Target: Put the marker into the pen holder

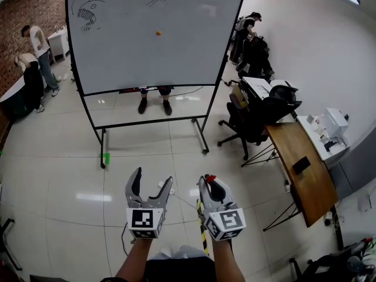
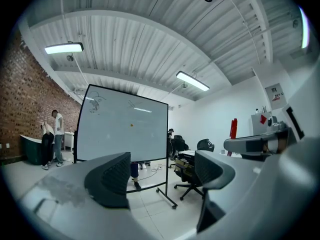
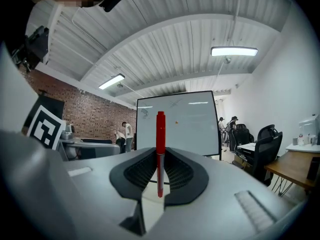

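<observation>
Far left, a brick wall point(image 1: 20, 7) and two people point(image 1: 34, 49) stand beside a dark counter. A wide stretch of bare tile floor point(image 1: 59, 163) runs from them to the grippers.

The whiteboard point(image 1: 153, 34) stands on a rolling frame mid-room, its feet on the tiles and a small green thing point(image 1: 106, 157) lying by the left foot. On the board there's a scribbled sketch top left, a crossed X mark at top centre and an orange dot near the middle, no readable words. Someone's legs point(image 1: 155, 101) show under the board's lower edge.

The left gripper point(image 1: 153, 178) has its jaws spread wide with nothing between them; its own view shows only floor and the board's frame through the gap point(image 2: 162, 176). The cube carries a black-and-white square pattern, no letters.

The right gripper point(image 1: 210, 181) is just beside it. Its jaws are clamped tight on the red marker point(image 3: 160, 134), which stands upright between the pads with the cap end poking above them point(image 1: 210, 178).

Right of the grippers are black office chairs point(image 1: 244, 122), then a wooden desk point(image 1: 305, 169) on hairpin legs, its near edge angling toward the walkway, with a flat black object point(image 1: 301, 164) on top. A wall sign point(image 2: 275, 91) in the left gripper view has print too small to read.
</observation>
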### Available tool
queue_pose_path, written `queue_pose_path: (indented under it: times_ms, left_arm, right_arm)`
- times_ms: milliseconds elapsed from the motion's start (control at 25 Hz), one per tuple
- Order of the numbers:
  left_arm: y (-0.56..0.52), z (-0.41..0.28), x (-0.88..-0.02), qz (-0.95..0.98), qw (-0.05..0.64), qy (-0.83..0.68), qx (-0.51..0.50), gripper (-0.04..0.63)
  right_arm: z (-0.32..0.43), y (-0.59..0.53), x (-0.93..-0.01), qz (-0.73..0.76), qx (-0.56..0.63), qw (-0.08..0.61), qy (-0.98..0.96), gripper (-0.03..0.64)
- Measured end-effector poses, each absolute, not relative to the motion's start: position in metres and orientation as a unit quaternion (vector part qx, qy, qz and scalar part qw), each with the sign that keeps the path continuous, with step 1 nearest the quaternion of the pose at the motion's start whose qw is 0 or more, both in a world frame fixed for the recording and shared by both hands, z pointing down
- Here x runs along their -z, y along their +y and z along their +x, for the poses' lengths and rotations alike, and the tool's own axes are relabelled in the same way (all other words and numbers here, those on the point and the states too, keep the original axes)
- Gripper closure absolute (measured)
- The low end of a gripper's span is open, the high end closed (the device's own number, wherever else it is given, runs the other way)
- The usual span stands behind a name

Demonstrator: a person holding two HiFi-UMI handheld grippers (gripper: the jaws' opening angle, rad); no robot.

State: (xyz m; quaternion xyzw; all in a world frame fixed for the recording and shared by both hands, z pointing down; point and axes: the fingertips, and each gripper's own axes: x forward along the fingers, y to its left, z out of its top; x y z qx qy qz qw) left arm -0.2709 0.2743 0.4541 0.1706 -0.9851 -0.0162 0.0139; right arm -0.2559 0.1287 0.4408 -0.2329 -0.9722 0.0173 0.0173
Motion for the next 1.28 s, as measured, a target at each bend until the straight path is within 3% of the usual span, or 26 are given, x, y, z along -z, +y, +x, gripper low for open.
queue_pose_path:
  times_ms: [520, 800, 1280]
  left_arm:
    - [0.206, -0.422, -0.458, 0.214, 0.014, -0.977, 0.002, 0.190]
    - [0.101, -0.515, -0.438, 0.276, 0.000, -0.961, -0.016, 0.190]
    - [-0.087, -0.576, -0.432, 0.419, -0.006, -0.908, -0.024, 0.190]
  right_arm:
    - [-0.392, 0.055, -0.454, -0.190, -0.031, 0.015, -0.981, 0.566]
    - [-0.468, -0.028, -0.436, -0.150, -0.049, -0.011, -0.987, 0.566]
    - [-0.494, -0.186, -0.438, -0.008, -0.061, -0.026, -0.998, 0.566]
